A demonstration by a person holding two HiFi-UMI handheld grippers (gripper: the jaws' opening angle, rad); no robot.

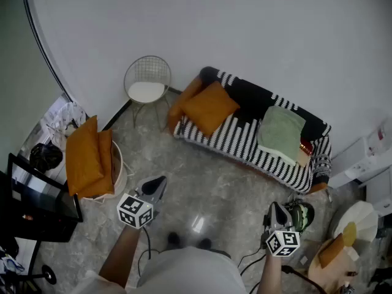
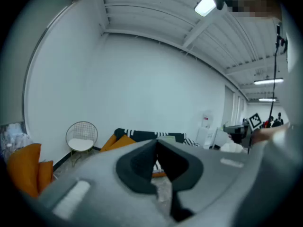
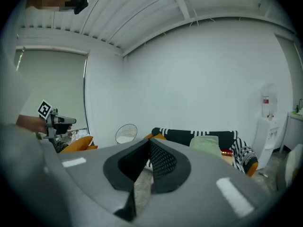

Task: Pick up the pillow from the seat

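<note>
Hand-held grippers first: our left hand-held gripper (image 1: 158, 182) and right hand-held gripper (image 1: 275, 210) both have their jaws pressed together on nothing, and both are well short of the sofa (image 1: 245, 141). We judge the task barely begun. An orange pillow (image 1: 209, 107) leans at the sofa's left end and a green pillow (image 1: 281, 130) lies toward its right end; neither is touched. We have yet to approach the sofa, open the jaws, grip and lift. A wire chair (image 1: 147, 78) stands just left of the sofa.

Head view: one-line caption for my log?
Left tool and right tool, both shut and empty, face the striped sofa bearing an orange pillow and a green pillow.
</note>
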